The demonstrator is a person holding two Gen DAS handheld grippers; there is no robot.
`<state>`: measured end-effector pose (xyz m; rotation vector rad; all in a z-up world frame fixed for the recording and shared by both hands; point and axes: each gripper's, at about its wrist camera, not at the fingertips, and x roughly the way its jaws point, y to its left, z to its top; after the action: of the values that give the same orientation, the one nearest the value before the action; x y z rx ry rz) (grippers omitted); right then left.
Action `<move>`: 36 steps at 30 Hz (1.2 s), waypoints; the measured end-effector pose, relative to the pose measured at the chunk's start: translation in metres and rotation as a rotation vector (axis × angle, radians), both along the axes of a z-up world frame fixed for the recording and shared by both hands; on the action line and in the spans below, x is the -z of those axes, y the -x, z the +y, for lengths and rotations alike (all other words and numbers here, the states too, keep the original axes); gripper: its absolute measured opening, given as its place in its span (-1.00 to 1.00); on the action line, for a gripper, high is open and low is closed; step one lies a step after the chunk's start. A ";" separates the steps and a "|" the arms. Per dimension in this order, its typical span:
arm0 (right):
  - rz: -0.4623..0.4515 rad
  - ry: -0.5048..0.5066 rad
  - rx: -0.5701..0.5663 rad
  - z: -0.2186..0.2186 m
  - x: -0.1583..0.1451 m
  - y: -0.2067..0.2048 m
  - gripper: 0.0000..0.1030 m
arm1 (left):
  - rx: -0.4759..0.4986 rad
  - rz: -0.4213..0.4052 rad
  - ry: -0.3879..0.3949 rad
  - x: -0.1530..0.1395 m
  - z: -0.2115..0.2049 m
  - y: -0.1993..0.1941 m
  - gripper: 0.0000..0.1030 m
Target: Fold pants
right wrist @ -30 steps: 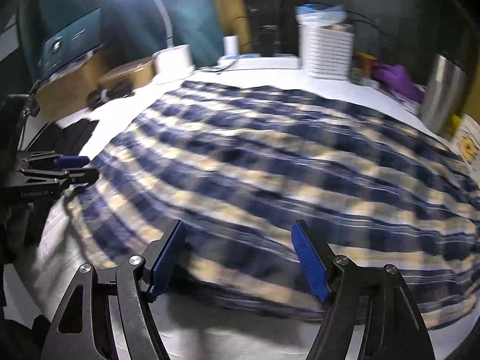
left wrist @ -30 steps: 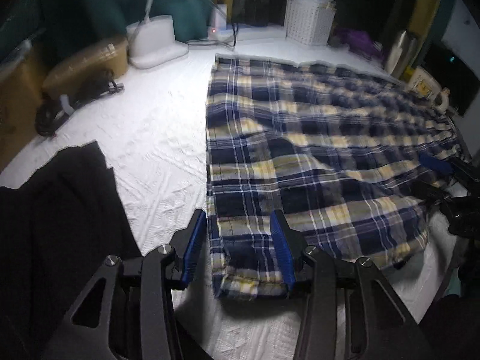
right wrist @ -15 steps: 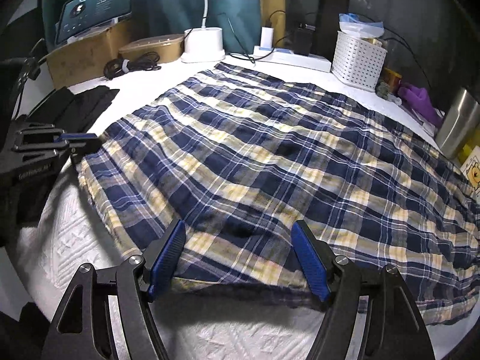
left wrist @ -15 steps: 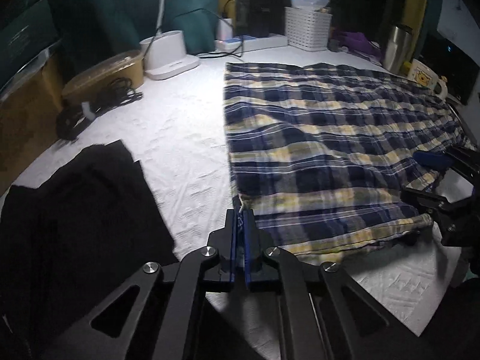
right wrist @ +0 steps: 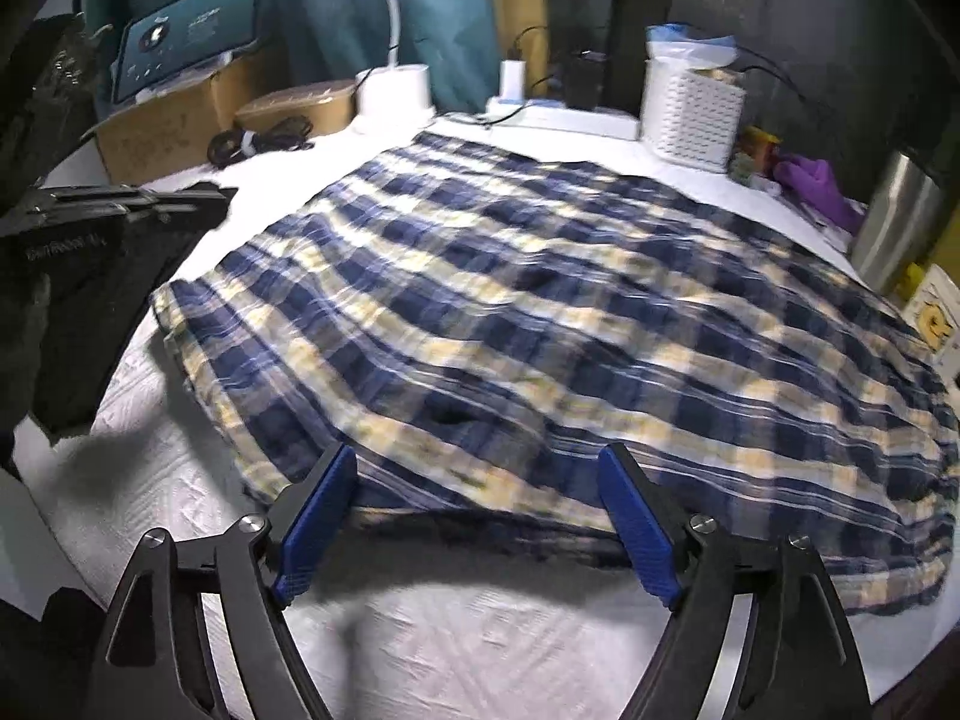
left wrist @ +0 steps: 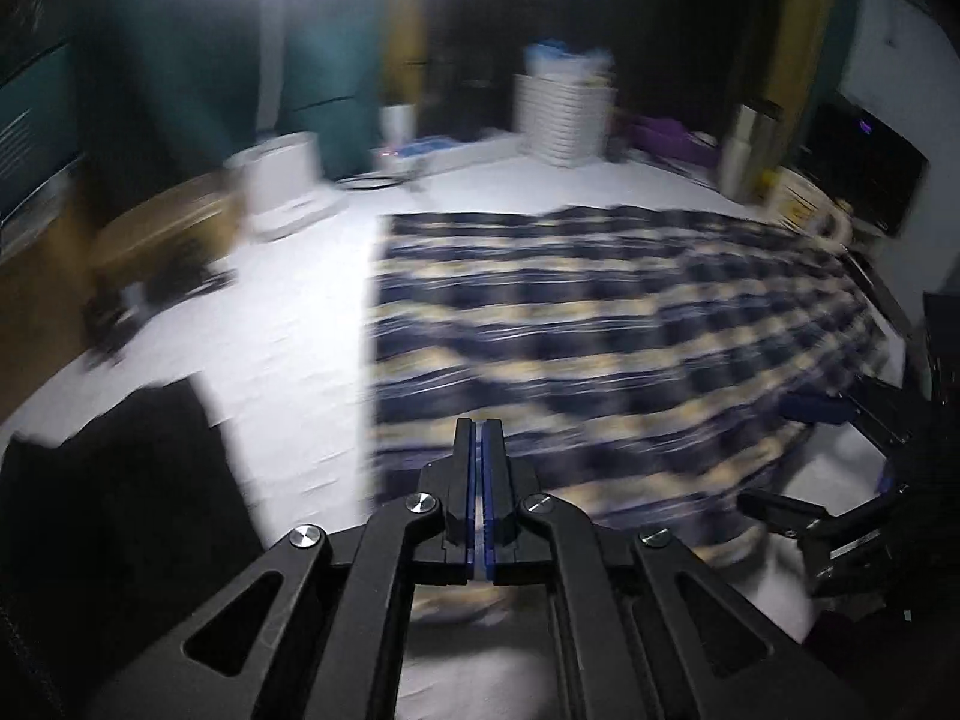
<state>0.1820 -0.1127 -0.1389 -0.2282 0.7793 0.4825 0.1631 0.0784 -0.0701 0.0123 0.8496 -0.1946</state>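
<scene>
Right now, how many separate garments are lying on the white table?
2. The plaid pants spread across the middle, and a black garment at the table's left edge, partly cut off by the frame, so more dark clothing could be hidden there.

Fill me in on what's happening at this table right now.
A person is working on folding plaid pants spread over a white table cover, using a handheld gripper in each hand. The left gripper is shut at the pants' near corner; blur hides whether cloth is pinched. The right gripper is at the near edge, its jaws opening, nothing pinched. A dark garment lies to the left.
</scene>
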 end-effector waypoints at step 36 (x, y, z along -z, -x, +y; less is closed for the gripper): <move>0.063 -0.181 0.383 -0.184 0.002 0.017 0.80 | -0.166 0.039 0.020 0.010 0.022 -0.008 0.15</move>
<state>0.1654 -0.2967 -0.1414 0.1053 0.8131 0.1961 0.1708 0.1005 -0.0801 -0.0805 0.8827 -0.0470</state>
